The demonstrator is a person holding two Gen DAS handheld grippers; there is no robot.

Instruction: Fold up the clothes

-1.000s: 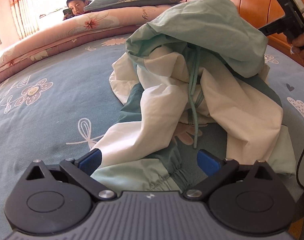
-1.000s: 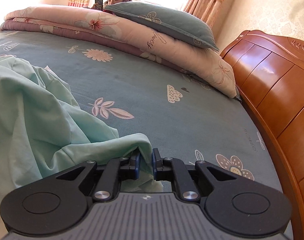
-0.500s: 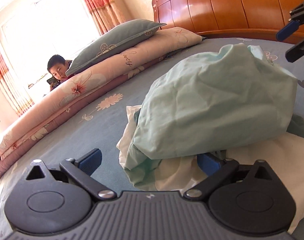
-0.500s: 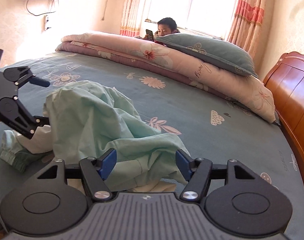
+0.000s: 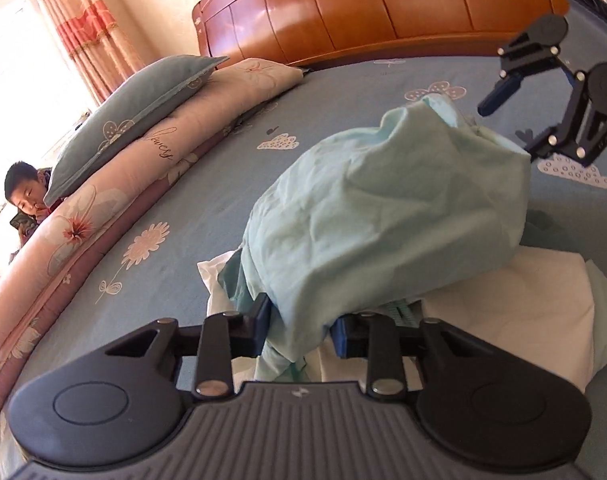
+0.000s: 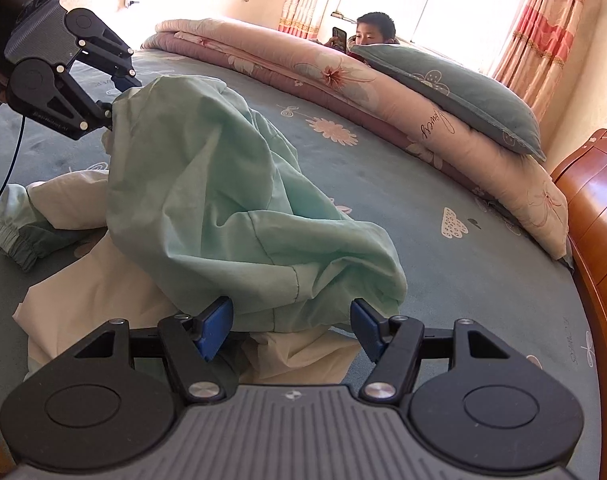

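Closing on soft, light, crumpled mint-green and cream cloth jacket [image 5: 387, 216], left gripper [image 5: 299, 326] was seen; right gripper [image 6: 291, 322] gaped, hem between unpinched.

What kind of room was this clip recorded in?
A bedroom, most likely. A wide bed with a wooden headboard fills the view, a pillow lies on a rolled quilt along its far edge, and curtains hang at the window.
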